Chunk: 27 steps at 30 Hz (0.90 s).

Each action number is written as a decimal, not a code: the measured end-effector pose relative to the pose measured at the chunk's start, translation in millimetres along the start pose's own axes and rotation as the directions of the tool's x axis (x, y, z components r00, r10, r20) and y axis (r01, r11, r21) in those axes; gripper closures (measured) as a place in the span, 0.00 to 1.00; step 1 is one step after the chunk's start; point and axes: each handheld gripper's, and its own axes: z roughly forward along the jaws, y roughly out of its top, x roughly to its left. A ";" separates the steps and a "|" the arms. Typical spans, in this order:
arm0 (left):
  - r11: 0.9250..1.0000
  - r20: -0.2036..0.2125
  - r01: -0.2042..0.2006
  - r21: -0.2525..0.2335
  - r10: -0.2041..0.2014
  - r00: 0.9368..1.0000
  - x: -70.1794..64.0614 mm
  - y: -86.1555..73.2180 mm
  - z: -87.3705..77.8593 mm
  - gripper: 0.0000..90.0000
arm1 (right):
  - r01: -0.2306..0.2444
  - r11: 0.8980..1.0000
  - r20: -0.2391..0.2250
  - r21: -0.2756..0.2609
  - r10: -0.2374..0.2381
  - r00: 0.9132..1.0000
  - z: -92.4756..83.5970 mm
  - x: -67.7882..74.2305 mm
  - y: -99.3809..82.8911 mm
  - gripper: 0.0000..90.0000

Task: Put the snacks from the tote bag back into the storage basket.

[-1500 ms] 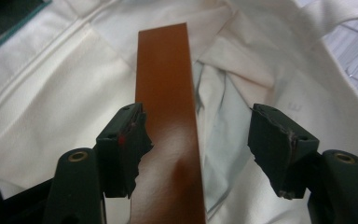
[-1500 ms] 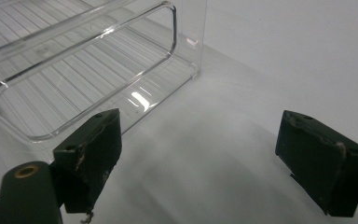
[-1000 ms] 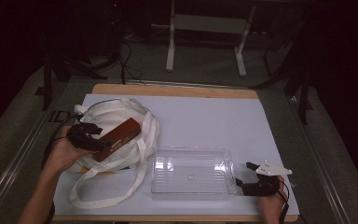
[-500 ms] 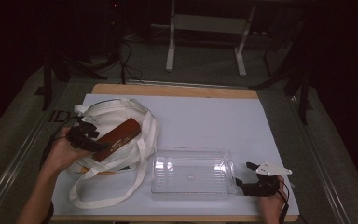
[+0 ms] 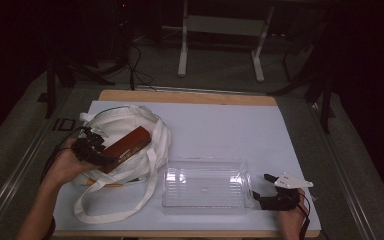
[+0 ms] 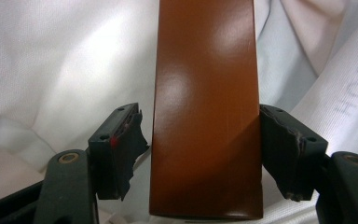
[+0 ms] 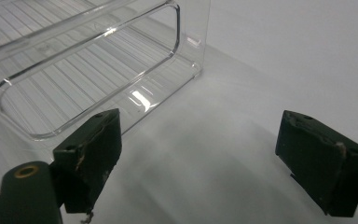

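1. While two tools are at work on the desk [image 5: 220, 120], each thing on it comes singly: one brown box [image 5: 126, 148], one white cloth bag [image 5: 125, 125], one clear plastic tray [image 5: 205, 189].
2. From the high view, the left tool [image 5: 91, 148] is at the bag on the left of the desk, and the right tool [image 5: 266, 189] rests just beside the tray's right end.
3. That view shows the box lying slantwise on top of the bag, with its near end at the left tool; the tray stands well apart from the box, to its right.
4. Up close, the left gripper view adds that the box [image 6: 207, 107] runs straight out between the jaws of the left tool [image 6: 200, 154]: one pad touches its side, while a narrow gap shows at the other pad, so the box is not yet clamped. These jaws have just been closing around it.
5. Printed grey letters on the bag [image 6: 65, 60] can also be seen there.
6. Seen from the right gripper view, the right tool [image 7: 214, 163] is spread wide with nothing between its jaws, and the tray [image 7: 88, 60] has a ribbed floor.
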 end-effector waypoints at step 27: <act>0.968 -0.002 -0.057 0.245 0.059 0.998 -5.5 4.0 29.1 0.43 | 0.001 1.000 -0.007 0.000 -0.001 1.000 0.0 -0.2 -0.1 0.16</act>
